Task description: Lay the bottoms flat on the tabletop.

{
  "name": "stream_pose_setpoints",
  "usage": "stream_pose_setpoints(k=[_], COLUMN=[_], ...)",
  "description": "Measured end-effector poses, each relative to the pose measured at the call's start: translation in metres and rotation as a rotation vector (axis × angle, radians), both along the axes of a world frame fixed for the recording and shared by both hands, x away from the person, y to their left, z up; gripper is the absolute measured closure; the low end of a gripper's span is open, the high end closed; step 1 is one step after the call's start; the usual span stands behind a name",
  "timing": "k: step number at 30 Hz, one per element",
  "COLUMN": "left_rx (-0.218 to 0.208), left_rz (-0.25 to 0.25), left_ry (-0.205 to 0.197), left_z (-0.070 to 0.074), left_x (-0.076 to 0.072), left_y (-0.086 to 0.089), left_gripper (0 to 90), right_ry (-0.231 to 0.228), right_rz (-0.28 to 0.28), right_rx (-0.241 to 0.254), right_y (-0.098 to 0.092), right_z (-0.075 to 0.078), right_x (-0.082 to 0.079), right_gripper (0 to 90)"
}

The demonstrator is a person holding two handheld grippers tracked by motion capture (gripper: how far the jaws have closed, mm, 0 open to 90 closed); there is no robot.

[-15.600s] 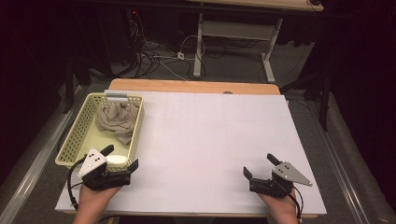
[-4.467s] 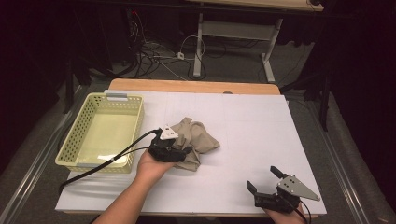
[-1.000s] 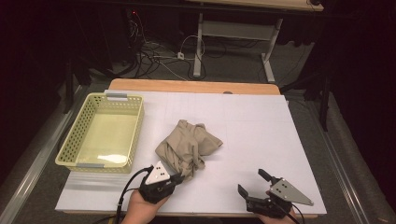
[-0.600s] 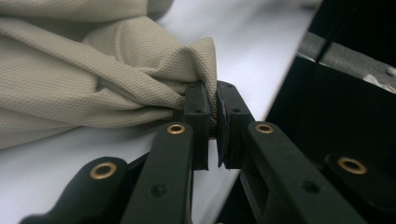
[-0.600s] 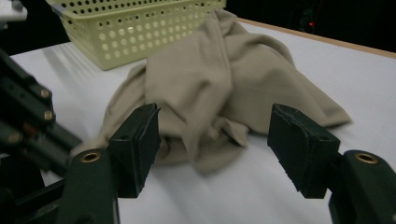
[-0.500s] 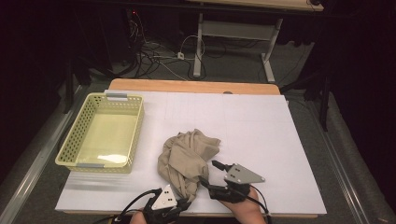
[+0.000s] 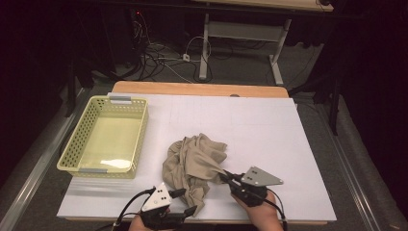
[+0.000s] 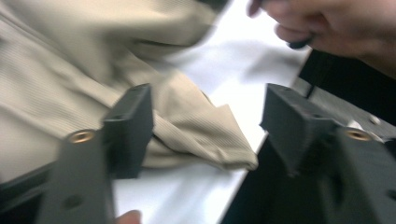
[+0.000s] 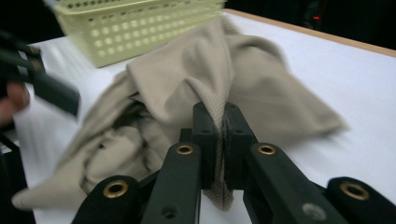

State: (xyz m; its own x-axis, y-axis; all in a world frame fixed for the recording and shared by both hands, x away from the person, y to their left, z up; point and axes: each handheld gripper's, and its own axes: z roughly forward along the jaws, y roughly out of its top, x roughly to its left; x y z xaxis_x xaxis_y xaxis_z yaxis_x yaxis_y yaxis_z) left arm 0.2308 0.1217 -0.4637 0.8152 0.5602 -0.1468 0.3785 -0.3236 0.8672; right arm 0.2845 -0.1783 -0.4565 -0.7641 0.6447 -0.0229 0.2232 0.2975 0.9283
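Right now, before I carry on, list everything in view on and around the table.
cloth: one, beige, crumpled, near middle of the table, a fold pinched in the right gripper.
basket: one, pale yellow, left side of the table.
table: one, white top with a wooden far edge.
cables: several, light and dark, on the floor behind the table.
left gripper: one, black, jaws just opened, cloth corner between them, not pinched.
right gripper: one, black, jaws just closed on the cloth.

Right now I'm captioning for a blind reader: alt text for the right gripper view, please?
The right gripper has its two black jaws shut on a fold of the crumpled beige cloth, which lies on a white table. A pale yellow basket stands behind the cloth.
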Motion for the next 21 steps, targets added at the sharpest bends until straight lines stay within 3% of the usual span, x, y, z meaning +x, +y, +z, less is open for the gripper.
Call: stream_pose_setpoints(k=[3, 7, 11, 16, 19, 21], left_rx=[0.002, -0.011, -0.023, 0.011, 0.052, 0.087], left_rz=[0.05, 0.117, 0.133, 0.135, 0.146, 0.161], left_ry=[-0.033, 0.006, 0.031, 0.034, 0.021, 0.015], left_z=[0.005, 0.005, 0.004, 0.002, -0.001, -0.003], left_x=[0.009, 0.034, 0.05, 0.065, 0.071, 0.076], left_y=[0.01, 0.021, 0.019, 0.008, 0.003, 0.0], left_gripper=[26.9, 20.5, 20.5, 21.8, 34.0, 48.9], right_ry=[0.007, 0.026, 0.034, 0.044, 0.053, 0.053], right_rz=[-0.074, -0.173, -0.284, -0.412, -0.437, -0.437], right_rx=[0.015, 0.053, 0.071, 0.087, 0.083, 0.074], right_y=[-0.03, -0.066, -0.099, -0.136, -0.144, -0.144], right_z=[0.0, -0.004, -0.007, -0.01, -0.012, -0.013], right_x=[-0.006, -0.017, -0.03, -0.048, -0.057, -0.061], right_gripper=[86.5, 86.5, 86.4, 86.3, 85.3, 82.4])
